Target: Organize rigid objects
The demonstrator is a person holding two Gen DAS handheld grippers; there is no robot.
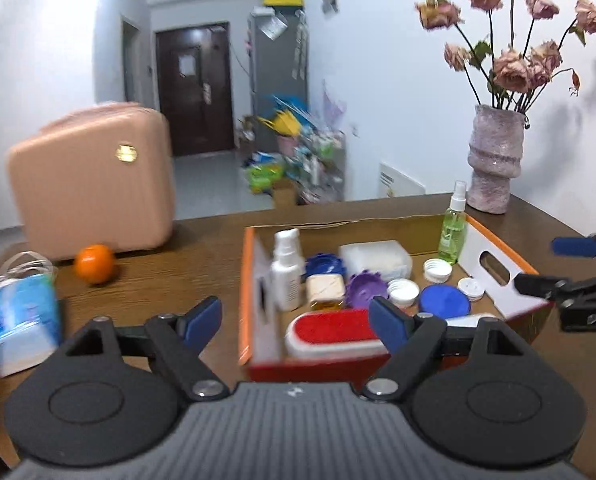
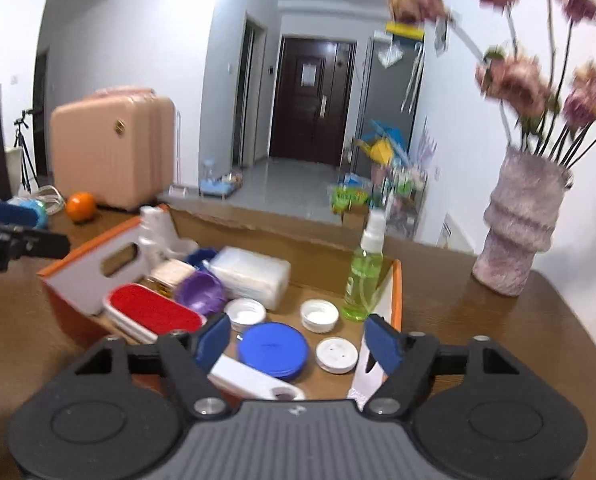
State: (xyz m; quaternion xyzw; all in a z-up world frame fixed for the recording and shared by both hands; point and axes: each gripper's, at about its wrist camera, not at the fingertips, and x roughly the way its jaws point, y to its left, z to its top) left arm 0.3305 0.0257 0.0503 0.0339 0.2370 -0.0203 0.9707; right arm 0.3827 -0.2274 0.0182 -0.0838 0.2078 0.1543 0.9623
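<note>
Both my left gripper [image 1: 296,322] and my right gripper [image 2: 298,342] have their fingers spread and pinch nothing. The rigid things, such as the blue lid [image 2: 273,350] and the red brush [image 1: 331,330], lie gathered in the orange-edged box [image 1: 246,280] on the desk [image 1: 158,280], so I judge I am hovering to sort them.

Readable marks: almost none

Pale raised letters "DAS" show on the black body of the right gripper [image 1: 553,264] at the left wrist view's right edge, cut off by the frame. The paper notice on the dark door [image 2: 308,73], the green spray bottle's label [image 1: 449,236] and the tissue pack [image 1: 20,320] are too blurred to read.
</note>
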